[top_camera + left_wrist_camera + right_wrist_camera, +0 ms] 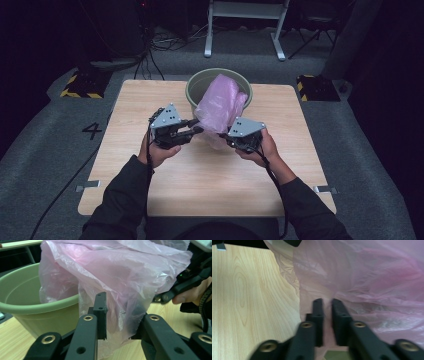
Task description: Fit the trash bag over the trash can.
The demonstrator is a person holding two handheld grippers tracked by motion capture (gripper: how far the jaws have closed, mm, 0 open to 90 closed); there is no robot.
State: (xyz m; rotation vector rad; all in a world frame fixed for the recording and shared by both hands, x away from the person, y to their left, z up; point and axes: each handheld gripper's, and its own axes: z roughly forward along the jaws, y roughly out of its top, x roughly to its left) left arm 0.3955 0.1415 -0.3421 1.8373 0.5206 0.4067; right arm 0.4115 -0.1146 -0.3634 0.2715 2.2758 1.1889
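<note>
Green bucket (192, 92) at far middle of wooden table (200, 185), taken as landmark. Pink plastic bag (220, 102) partly inside bucket, bulk spilling over near rim toward person. Left of bag, just in front of bucket: left gripper (199, 129), jaws partly closed with bag film between them; in left gripper view one pad masked behind plastic, so real pinch cannot be confirmed. Right of that, off bucket's near-right side: right gripper (327, 303), jaws drawn nearly together on a thin fold at bag's lower edge, film running between pads; counted as a grip. Step judged: spreading bag mouth to line bucket, both tools working near edge. Next move likely calls for drawing the two held edges apart and lifting them over bucket rim without tearing thin film or letting it slip. Bag mouth itself not made out among folds; bucket interior mostly hidden behind plastic; right gripper view blurred low down; right gripper tips in high view buried under bag.
</note>
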